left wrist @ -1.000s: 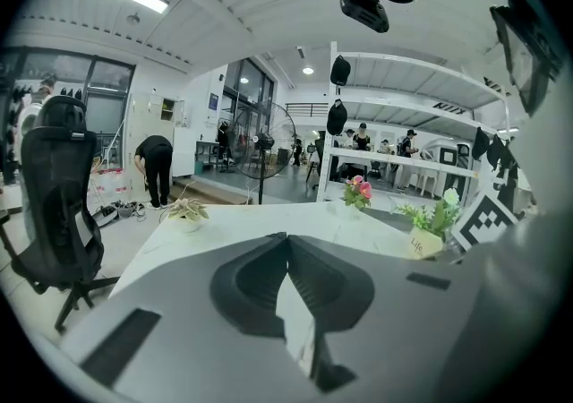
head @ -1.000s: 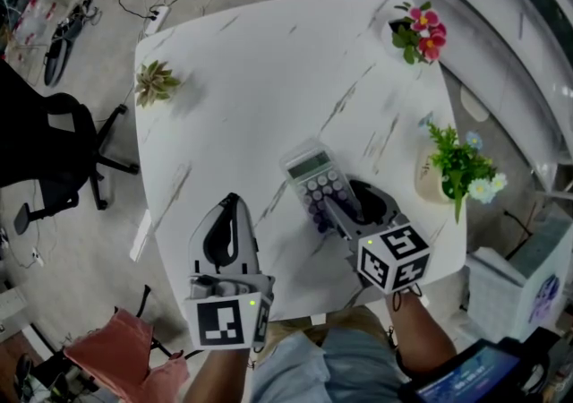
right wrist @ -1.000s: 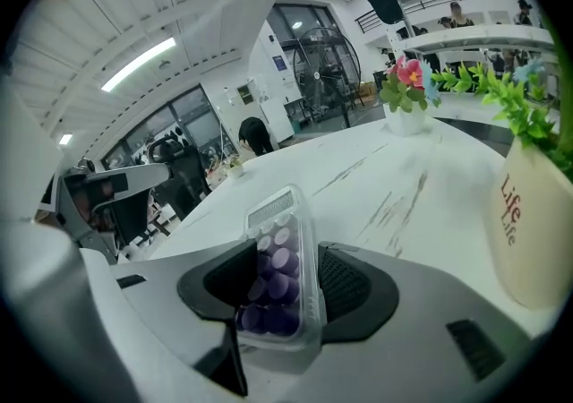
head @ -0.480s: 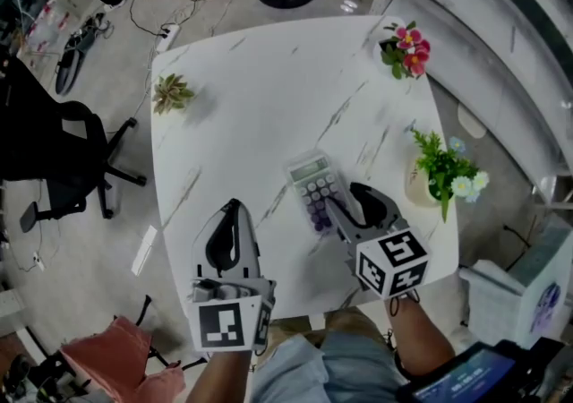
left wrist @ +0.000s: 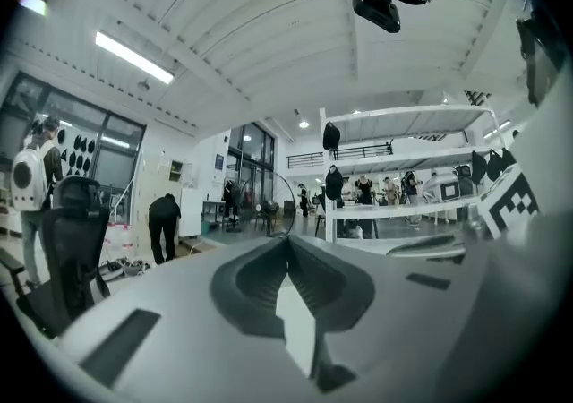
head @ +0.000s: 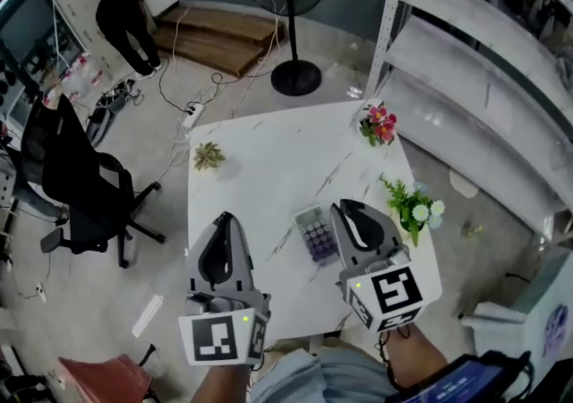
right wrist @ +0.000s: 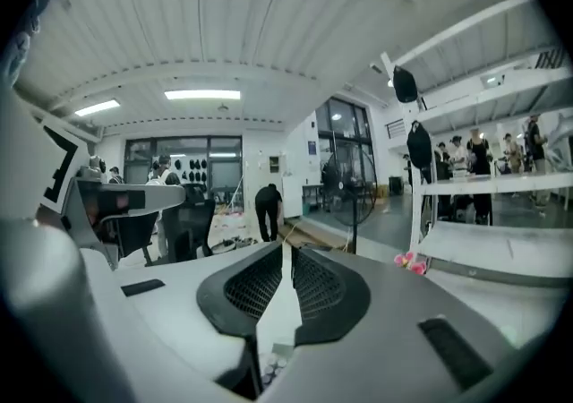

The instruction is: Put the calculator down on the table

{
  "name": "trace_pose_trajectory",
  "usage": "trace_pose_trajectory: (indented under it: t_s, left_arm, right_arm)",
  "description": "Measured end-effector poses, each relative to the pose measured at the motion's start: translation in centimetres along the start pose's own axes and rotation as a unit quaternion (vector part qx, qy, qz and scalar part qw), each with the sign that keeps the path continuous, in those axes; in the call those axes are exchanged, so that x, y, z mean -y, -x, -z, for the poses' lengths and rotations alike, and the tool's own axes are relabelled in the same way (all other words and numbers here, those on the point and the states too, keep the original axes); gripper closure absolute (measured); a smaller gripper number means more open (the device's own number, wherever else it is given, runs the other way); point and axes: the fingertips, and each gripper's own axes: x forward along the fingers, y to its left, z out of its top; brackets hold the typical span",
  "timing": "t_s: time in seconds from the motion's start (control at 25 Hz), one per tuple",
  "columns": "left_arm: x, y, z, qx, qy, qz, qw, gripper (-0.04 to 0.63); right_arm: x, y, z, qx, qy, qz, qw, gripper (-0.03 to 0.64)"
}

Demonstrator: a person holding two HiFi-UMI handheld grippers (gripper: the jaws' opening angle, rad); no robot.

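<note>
The grey calculator (head: 315, 233) with purple keys lies flat on the white marble table (head: 269, 168), near its front right part. My right gripper (head: 344, 208) hovers well above the table, just right of the calculator. Its jaws are closing, tips nearly together, with nothing between them. Below those jaws in the right gripper view (right wrist: 288, 247), a few calculator keys (right wrist: 273, 367) show. My left gripper (head: 224, 218) hangs to the left of the calculator, also high above the table, shut and empty. In the left gripper view (left wrist: 288, 238) it points level across the room.
On the table stand a small succulent (head: 209, 156) at the far left, pink flowers (head: 378, 124) at the far right and a green plant with white blooms (head: 412, 209) on the right edge. A black office chair (head: 81, 186), a floor fan (head: 295, 79) and white shelving (head: 474, 61) surround it.
Both grippers have risen high off the table. The right jaws, open beside the calculator before, have come together. The calculator stays flat on the table.
</note>
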Motion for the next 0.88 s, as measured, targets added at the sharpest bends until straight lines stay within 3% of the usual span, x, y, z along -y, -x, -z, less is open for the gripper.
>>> trace_pose_trajectory:
  t_s: [0.12, 0.32, 0.56, 0.88]
  left_arm:
    - [0.4, 0.8, -2.8, 0.032, -0.009, 0.004, 0.9994, 0.588]
    - [1.3, 2.8, -5.2, 0.053, -0.015, 0.006, 0.9985, 0.588]
    - [2.2, 3.4, -6.2, 0.072, -0.021, 0.014, 0.9971, 0.588]
    - [2.6, 3.4, -5.8, 0.068, -0.024, 0.020, 0.9972, 0.588]
  right_arm:
    - [-0.3, 1.3, -3.5, 0.041, 0.016, 0.006, 0.999, 0.598]
    - [-1.2, 3.9, -6.3, 0.069, 0.034, 0.011, 0.997, 0.598]
    - [-1.3, 5.2, -7.9, 0.101, 0.057, 0.017, 0.993, 0.601]
    - [-1.3, 5.3, -8.1, 0.105, 0.056, 0.015, 0.993, 0.601]
